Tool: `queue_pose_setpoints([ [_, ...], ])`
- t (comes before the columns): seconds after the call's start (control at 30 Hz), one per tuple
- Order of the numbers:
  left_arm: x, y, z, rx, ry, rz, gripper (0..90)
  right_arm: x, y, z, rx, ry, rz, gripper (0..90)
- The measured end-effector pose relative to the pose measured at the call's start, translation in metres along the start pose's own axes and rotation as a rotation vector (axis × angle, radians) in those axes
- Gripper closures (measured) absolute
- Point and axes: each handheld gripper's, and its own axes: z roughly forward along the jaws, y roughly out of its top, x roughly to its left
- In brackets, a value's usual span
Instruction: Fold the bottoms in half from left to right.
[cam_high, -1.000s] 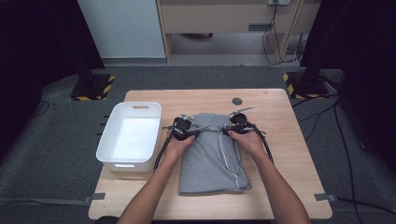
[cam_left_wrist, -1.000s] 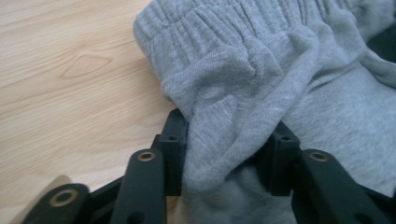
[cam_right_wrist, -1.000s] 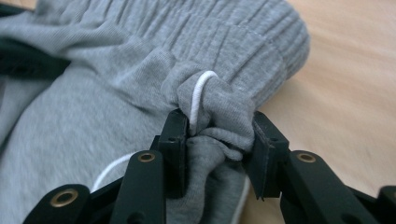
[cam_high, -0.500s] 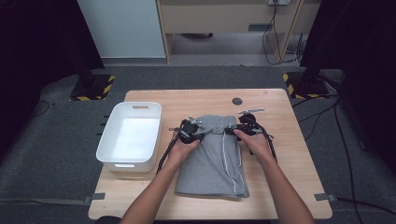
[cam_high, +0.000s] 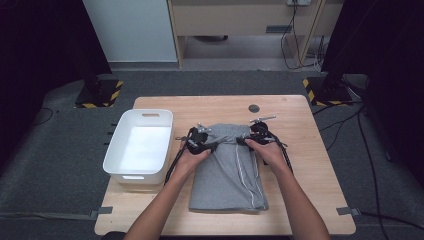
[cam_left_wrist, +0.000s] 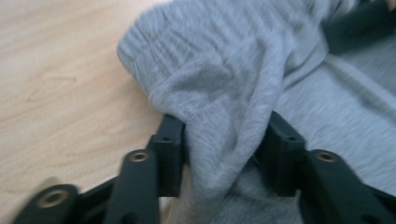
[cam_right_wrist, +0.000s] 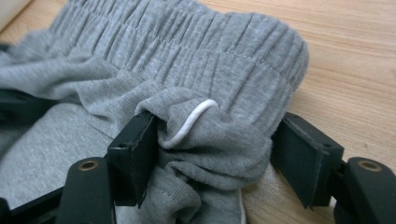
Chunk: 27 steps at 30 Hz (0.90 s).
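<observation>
Grey sweatpants (cam_high: 229, 172) lie folded lengthwise on the wooden table (cam_high: 310, 165), in the lower middle of the high view, with the ribbed elastic waistband (cam_right_wrist: 187, 42) at the far end and a thin white stripe running down the right-hand edge. The fabric is a soft heathered knit, bunched into folds just below the waistband (a white cord loop shows among the folds in the right gripper view). To the left of the garment in the high view stands a white plastic bin (cam_high: 116, 152) with a handle slot in its far wall; its inside looks bare white.

The left gripper (cam_high: 199, 142) sits at the upper left corner of the garment. In the left gripper view a thick fold of grey cloth fills the gap between its two black jaws, which have just been opening; both pads touch the fold at its sides. The right gripper (cam_high: 256, 136) sits at the upper right corner. Its jaws stand fairly wide: the left pad presses the bunched cloth, while the right pad stands slightly off it.
</observation>
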Motion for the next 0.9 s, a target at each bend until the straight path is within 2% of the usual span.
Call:
queue_pose_setpoints([
  [0.07,0.000,0.003,-0.004,-0.025,-0.003,-0.002,46.4,0.001,0.000,0.000,0.002,-0.008,-0.008,34.0],
  [0.17,0.001,0.007,-0.005,-0.034,-0.001,-0.003,43.8,0.004,0.000,0.000,0.010,-0.030,-0.025,35.1],
  [0.3,0.004,0.010,-0.006,-0.090,-0.014,-0.054,43.0,0.006,0.000,0.001,0.011,-0.043,-0.044,35.6],
  [0.43,0.006,0.009,-0.002,-0.073,0.022,-0.035,45.3,0.007,-0.001,0.001,0.010,-0.048,-0.049,36.2],
  [0.53,0.011,0.006,0.004,-0.058,0.038,-0.052,45.8,0.008,-0.001,0.001,0.012,-0.050,-0.053,36.7],
  [0.67,0.017,0.002,0.010,-0.027,0.038,-0.083,46.3,0.008,-0.001,0.001,0.012,-0.050,-0.053,38.5],
  [0.77,0.017,-0.001,0.015,0.004,0.030,-0.070,46.6,0.010,-0.001,0.001,0.013,-0.044,-0.053,42.4],
  [0.9,0.018,-0.004,0.019,0.027,0.029,-0.087,45.9,0.011,-0.001,0.001,0.013,-0.025,-0.051,49.0],
])
